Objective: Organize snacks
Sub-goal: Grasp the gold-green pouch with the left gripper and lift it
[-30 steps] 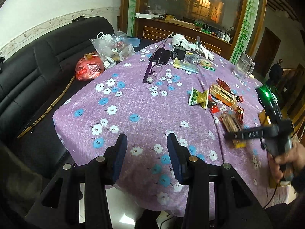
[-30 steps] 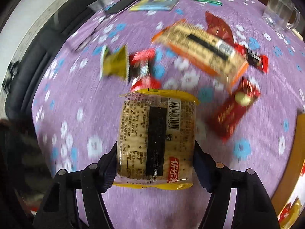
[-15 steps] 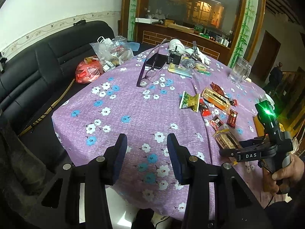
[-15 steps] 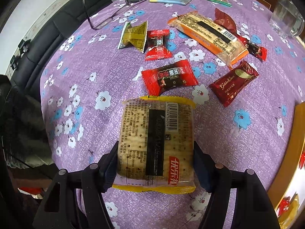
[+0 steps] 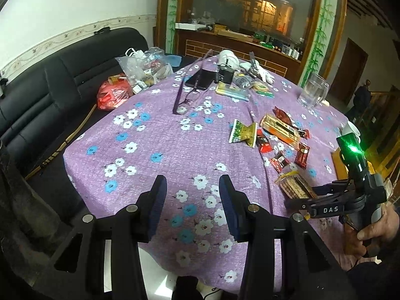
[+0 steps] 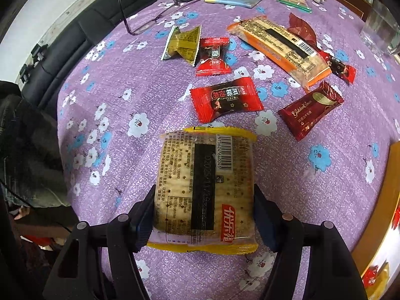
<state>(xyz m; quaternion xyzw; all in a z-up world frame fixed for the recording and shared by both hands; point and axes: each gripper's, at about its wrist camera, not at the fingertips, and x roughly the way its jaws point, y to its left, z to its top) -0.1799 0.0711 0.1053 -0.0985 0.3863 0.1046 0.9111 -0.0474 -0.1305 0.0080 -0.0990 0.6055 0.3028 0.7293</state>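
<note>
Both views are sharp, with no motion blur, and lit by soft, even light. The fisheye bends the surface into a dome and leaves black corners. The room behind is dim, a warm glow in the glass. A green lamp flares. The cracker pack shows mild sheen and casts a soft shadow to its left.
</note>
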